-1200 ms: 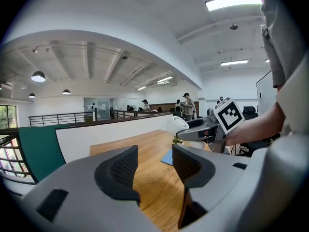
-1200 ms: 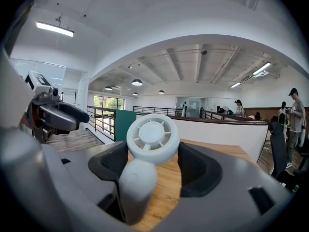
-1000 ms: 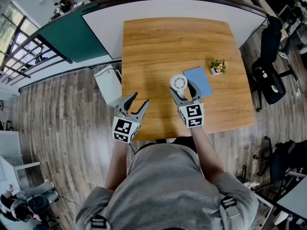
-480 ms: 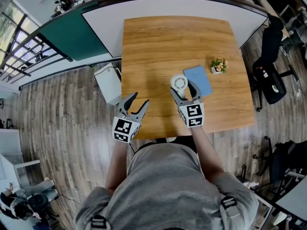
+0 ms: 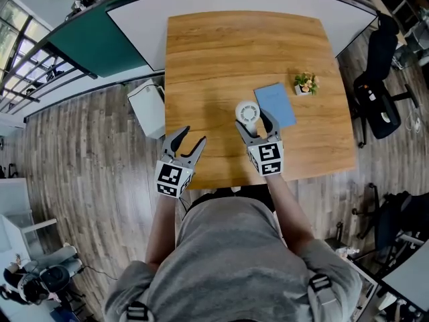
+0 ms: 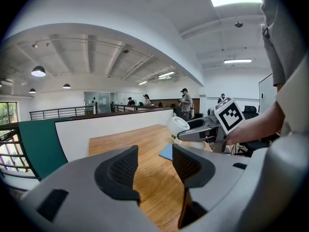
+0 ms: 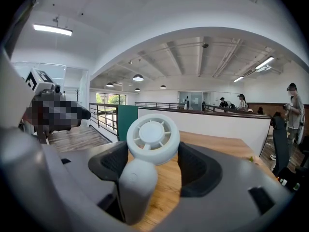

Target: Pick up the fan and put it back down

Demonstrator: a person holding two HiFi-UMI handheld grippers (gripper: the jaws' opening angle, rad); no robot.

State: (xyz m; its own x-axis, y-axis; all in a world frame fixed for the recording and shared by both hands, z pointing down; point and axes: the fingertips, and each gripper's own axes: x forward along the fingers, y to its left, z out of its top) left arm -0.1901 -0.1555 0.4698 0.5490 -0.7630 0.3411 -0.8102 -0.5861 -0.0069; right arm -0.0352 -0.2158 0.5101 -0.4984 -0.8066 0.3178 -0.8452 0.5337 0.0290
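A small white hand fan (image 5: 247, 110) with a round grille head is near the front of the wooden table (image 5: 221, 52). My right gripper (image 5: 253, 121) is shut on its head. In the right gripper view the fan (image 7: 152, 138) fills the gap, both pads touch the head's sides, and its handle hangs down toward the camera. I cannot tell whether the handle's end touches the table. My left gripper (image 5: 193, 138) stands open and empty over the table's front left edge. From the left gripper (image 6: 154, 166) view, the fan (image 6: 176, 125) shows to the right.
A blue book (image 5: 275, 104) lies flat just right of the fan. A small potted plant (image 5: 305, 83) stands farther right. A white box (image 5: 147, 107) sits on the floor left of the table, and a black office chair (image 5: 375, 79) is on the right.
The head view has shifted a little, so everything sits slightly higher in it. The right gripper keeps the fan between its jaws, and the left gripper has stayed where it was.
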